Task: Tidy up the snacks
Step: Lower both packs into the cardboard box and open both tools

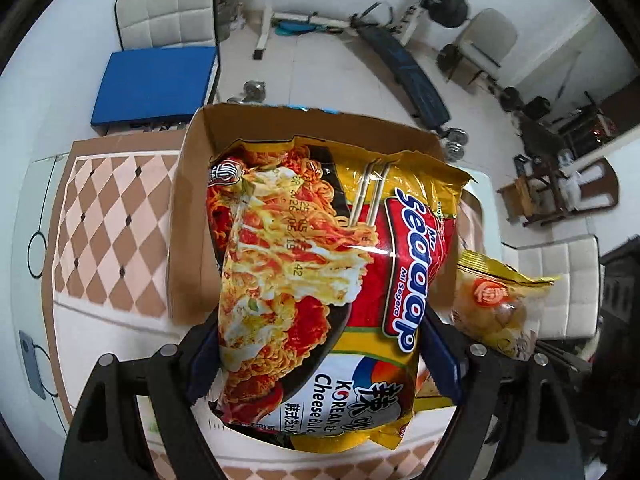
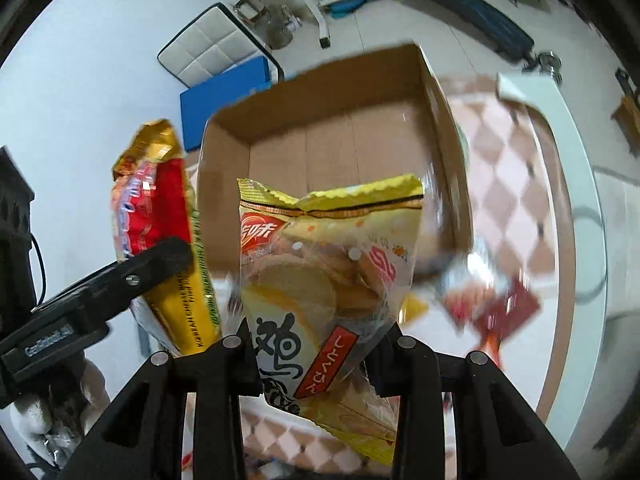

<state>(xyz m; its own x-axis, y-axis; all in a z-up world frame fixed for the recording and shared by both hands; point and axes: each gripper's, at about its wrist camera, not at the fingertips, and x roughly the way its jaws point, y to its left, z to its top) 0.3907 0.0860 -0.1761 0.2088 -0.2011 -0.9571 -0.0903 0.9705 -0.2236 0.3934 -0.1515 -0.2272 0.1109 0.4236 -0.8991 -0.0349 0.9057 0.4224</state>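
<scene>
My left gripper (image 1: 320, 356) is shut on a red and yellow Sedaap noodle packet (image 1: 320, 280) and holds it over the open cardboard box (image 1: 188, 208). My right gripper (image 2: 316, 356) is shut on a yellow chip bag (image 2: 328, 264) just in front of the same box (image 2: 340, 136), whose visible floor is bare. The chip bag also shows at the right of the left wrist view (image 1: 496, 300). The noodle packet (image 2: 160, 220) and the left gripper's finger (image 2: 120, 280) show at the left of the right wrist view.
The box stands on a white table (image 2: 576, 184) with a brown and pink diamond-patterned mat (image 1: 104, 232). A blurred red wrapper (image 2: 496, 312) lies on the table right of the box. White chairs (image 1: 168, 8), a blue pad (image 1: 156, 84) and gym equipment (image 1: 400, 60) stand beyond.
</scene>
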